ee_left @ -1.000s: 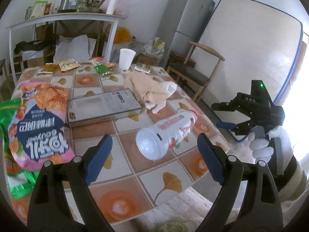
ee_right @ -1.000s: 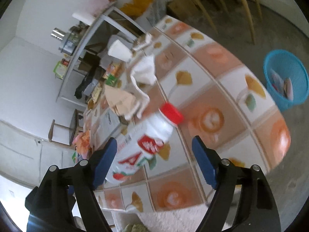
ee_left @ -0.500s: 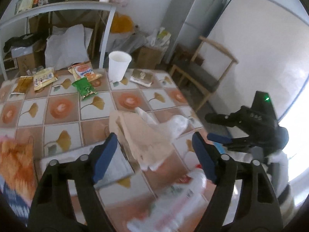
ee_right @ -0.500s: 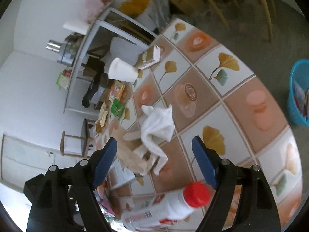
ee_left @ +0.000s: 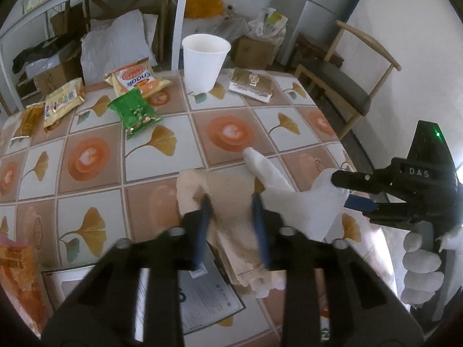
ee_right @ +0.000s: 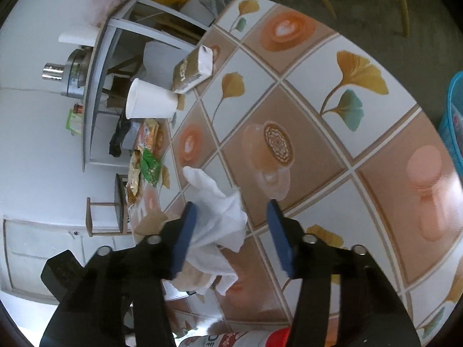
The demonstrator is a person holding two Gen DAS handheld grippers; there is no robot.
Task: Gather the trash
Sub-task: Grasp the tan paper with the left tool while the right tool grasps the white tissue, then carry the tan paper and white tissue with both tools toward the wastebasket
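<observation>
Closing around the crumpled beige paper (ee_left: pixel 231 202), the left gripper (ee_left: pixel 231 202) had its blue pads on both sides of the wad, and the paper seemed pinched between them; its jaws had just been narrowing. This paper lay on the tiled table (ee_left: pixel 92 156) at about 6 o'clock in the left wrist view, partly over a grey booklet (ee_left: pixel 202 297). Just beside it, at about 4 o'clock, was a white tissue (ee_left: pixel 301 202), touching the beige paper. The right gripper (ee_right: pixel 231 231) was around this tissue: its left pad touched the tissue, but the right pad stood apart from it, so the tissue was not yet clamped, though these jaws had also just been closing. A white gloved hand (ee_left: pixel 419 266) held that gripper at the 4 o'clock edge. At the bottom of the right wrist view, a bottle with a red cap (ee_right: pixel 277 337) lay on the table. Farther away, at about 10 o'clock, were a green snack bag (ee_left: pixel 134 112) and an orange snack bag (ee_left: pixel 136 79). At 12 o'clock stood a white paper cup (ee_left: pixel 205 63), upright, with a gold packet (ee_left: pixel 251 86) near it. A blue basket (ee_right: pixel 454 121) was on the floor at 3 o'clock in the right wrist view.
</observation>
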